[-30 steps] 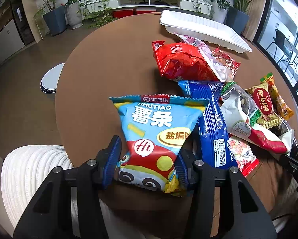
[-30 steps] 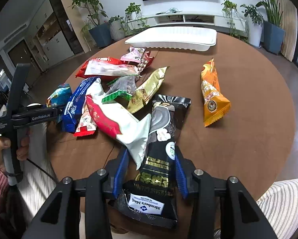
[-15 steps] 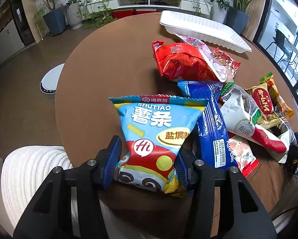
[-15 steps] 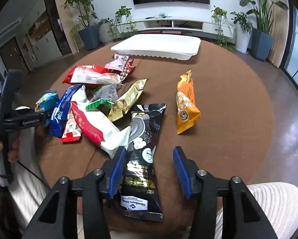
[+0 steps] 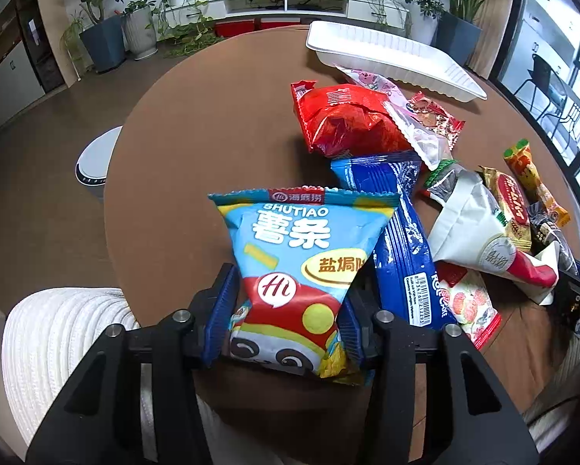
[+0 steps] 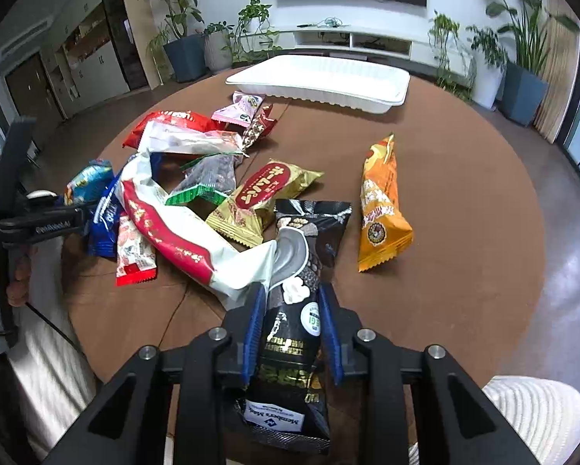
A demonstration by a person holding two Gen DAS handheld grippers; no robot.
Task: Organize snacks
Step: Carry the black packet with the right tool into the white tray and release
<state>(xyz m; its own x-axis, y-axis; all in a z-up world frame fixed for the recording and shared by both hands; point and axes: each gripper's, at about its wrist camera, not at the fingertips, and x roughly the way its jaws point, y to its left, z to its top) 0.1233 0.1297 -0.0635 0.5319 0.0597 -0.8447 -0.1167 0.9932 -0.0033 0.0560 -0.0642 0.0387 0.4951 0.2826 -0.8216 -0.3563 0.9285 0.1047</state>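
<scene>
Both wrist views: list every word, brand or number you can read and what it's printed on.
"SHUTIAO" and "Hi": light blue chip bag between the left gripper's pads.
"Member's Mark", upside down: black snack bag pinched in the right gripper.
"GenRobot.AI", faint: side of the left gripper in the right wrist view.
Chinese and Japanese characters on the chip bag and the gold packet: not transcribed.
Barcode digits on the dark blue packet: too small.

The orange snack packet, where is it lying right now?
In the right wrist view, the orange snack packet lies alone on the round table's right side, right of the black packet.
</scene>
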